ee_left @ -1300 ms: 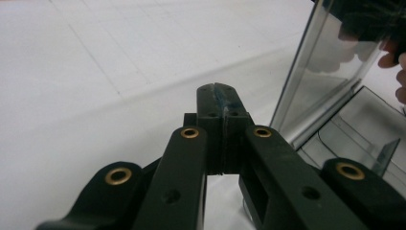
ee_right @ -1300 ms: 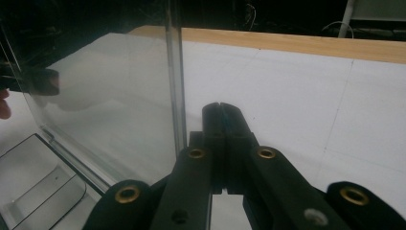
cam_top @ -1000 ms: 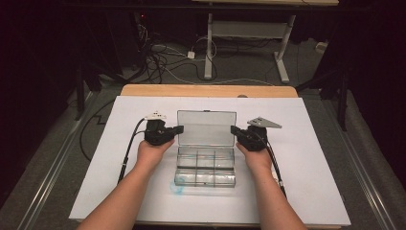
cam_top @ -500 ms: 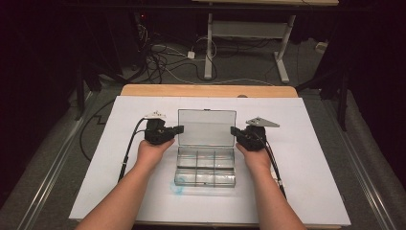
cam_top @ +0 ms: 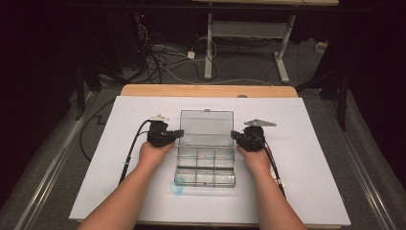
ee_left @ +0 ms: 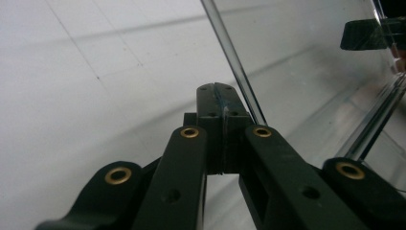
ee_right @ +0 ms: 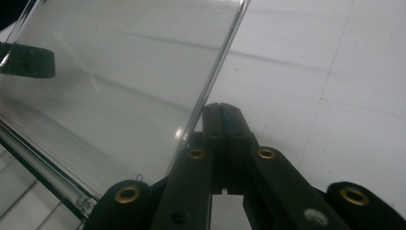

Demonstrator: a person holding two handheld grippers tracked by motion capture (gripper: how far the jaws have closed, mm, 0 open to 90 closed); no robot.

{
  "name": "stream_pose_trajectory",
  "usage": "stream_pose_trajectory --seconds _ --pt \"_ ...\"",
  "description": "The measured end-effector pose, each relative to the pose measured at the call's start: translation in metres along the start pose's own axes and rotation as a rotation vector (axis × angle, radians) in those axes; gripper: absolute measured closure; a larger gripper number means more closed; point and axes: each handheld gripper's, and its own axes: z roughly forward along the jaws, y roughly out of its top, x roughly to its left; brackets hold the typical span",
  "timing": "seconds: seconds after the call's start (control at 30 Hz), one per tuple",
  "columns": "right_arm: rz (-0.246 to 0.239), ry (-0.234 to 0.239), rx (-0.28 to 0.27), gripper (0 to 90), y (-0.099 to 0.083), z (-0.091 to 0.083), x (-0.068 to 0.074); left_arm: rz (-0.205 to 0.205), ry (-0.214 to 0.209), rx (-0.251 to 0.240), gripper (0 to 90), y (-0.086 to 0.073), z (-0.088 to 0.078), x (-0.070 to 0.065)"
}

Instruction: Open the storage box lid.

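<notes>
A clear plastic compartment box (cam_top: 206, 165) lies on the white sheet in the middle of the high view, its lid (cam_top: 207, 128) raised and leaning back. My left gripper (cam_top: 181, 133) is shut, with its tip against the lid's left edge. My right gripper (cam_top: 233, 134) is shut too, at the lid's right edge. In the left gripper view the closed jaws (ee_left: 221, 93) lie beside the lid's edge (ee_left: 239, 72), with nothing between them. The right gripper view has the closed jaws (ee_right: 219, 109) just next to the lid (ee_right: 124, 67). Through the lid each view shows the other gripper's dark tip.
The white sheet (cam_top: 311, 158) covers a wooden table (cam_top: 206, 90). A blue smudge (cam_top: 178, 188) marks the sheet at the box's front left corner. Cables trail from both grippers toward the person. Beyond the table are floor cables and a desk's legs (cam_top: 208, 52).
</notes>
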Motion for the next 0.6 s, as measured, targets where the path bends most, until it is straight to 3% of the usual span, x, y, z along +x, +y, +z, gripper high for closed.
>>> stream_pose_trajectory --seconds 0.2,0.6 --pt "-0.01 -0.02 0.065 90.0 -0.0037 0.0041 0.0001 0.008 0.039 0.067 87.6 -0.0024 0.0041 -0.0015" --pt "-0.01 -0.034 0.133 90.0 -0.0075 0.006 0.0012 0.032 0.076 0.139 87.7 -0.0047 0.0019 -0.0037"
